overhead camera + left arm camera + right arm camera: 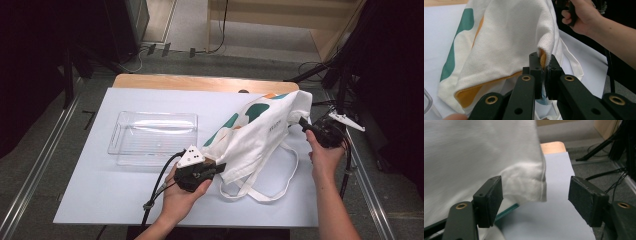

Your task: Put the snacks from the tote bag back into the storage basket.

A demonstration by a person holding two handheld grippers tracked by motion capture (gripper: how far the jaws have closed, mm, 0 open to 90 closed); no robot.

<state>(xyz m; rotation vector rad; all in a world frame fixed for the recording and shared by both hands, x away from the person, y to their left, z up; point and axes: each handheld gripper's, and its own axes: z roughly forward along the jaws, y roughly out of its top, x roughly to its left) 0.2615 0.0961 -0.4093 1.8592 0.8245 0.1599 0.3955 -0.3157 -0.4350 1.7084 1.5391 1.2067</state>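
Observation:
A white cloth tote bag (260,132) with green and orange patches lies bunched on the white table top, right of centre. My left gripper (220,167) is shut on a fold of its near left edge. In the left gripper view the jaws (544,62) pinch white cloth with an orange lining. My right gripper (302,122) is at the bag's far right corner. In the right gripper view its jaws (536,200) stand wide open, with the bag's hemmed corner (534,185) hanging between them and touching neither pad. The bag's straps (280,185) trail toward the front edge.
A clear plastic tray (115,136) sits on the white sheet (100,190) at the left. The wooden table edge (200,82) shows at the back. Metal rails, stands and cables line both sides of the table.

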